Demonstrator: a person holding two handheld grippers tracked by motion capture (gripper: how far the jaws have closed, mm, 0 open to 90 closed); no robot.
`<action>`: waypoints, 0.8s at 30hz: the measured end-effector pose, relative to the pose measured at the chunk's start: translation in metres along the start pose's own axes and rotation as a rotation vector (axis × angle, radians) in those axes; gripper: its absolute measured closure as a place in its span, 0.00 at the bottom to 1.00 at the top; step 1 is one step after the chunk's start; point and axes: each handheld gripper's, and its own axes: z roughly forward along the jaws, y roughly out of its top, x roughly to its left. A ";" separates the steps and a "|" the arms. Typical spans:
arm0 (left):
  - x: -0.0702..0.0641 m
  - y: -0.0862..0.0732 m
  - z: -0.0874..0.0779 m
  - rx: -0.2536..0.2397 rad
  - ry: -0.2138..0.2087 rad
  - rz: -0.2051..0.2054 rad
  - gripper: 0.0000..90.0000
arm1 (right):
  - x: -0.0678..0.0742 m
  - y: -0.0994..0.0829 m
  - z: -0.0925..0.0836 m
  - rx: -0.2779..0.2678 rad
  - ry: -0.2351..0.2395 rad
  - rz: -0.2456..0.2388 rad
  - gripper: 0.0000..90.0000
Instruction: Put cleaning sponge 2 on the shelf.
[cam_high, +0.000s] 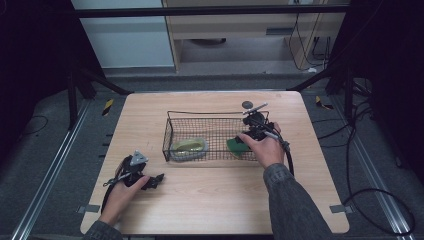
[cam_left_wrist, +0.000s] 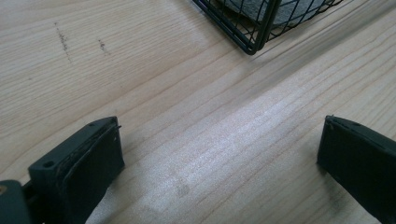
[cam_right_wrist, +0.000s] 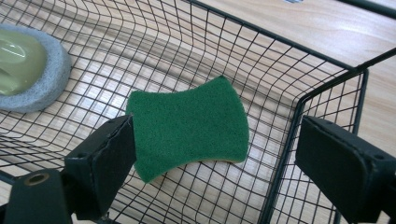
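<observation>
Item, left: I am resting the left gripper (cam_high: 159, 178) on the pale wooden bench (cam_high: 210, 210), jaws standing wide with nothing between them, near the black wire basket (cam_high: 168, 131) corner.

Item, centre: a grey-rimmed olive sponge (cam_high: 189, 148) is lying at the basket's left end.

Item, right: I am holding the right gripper (cam_right_wrist: 212, 161) over the basket's right end, jaws parted and pressing nothing; the flat green scouring pad (cam_right_wrist: 189, 123) is lying on the mesh just ahead, between them, long axis running across the gap. Right hand (cam_high: 265, 148) nearer.
</observation>
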 end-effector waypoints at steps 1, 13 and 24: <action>0.000 0.000 0.000 0.000 0.000 0.000 0.00 | 0.000 0.000 -0.001 -0.003 0.000 0.001 0.14; 0.000 0.000 0.000 -0.001 0.000 -0.001 0.00 | -0.006 -0.006 -0.015 -0.053 0.032 0.001 0.11; 0.000 0.000 0.000 0.000 0.000 0.000 0.00 | -0.019 -0.021 -0.025 -0.094 0.030 0.003 0.08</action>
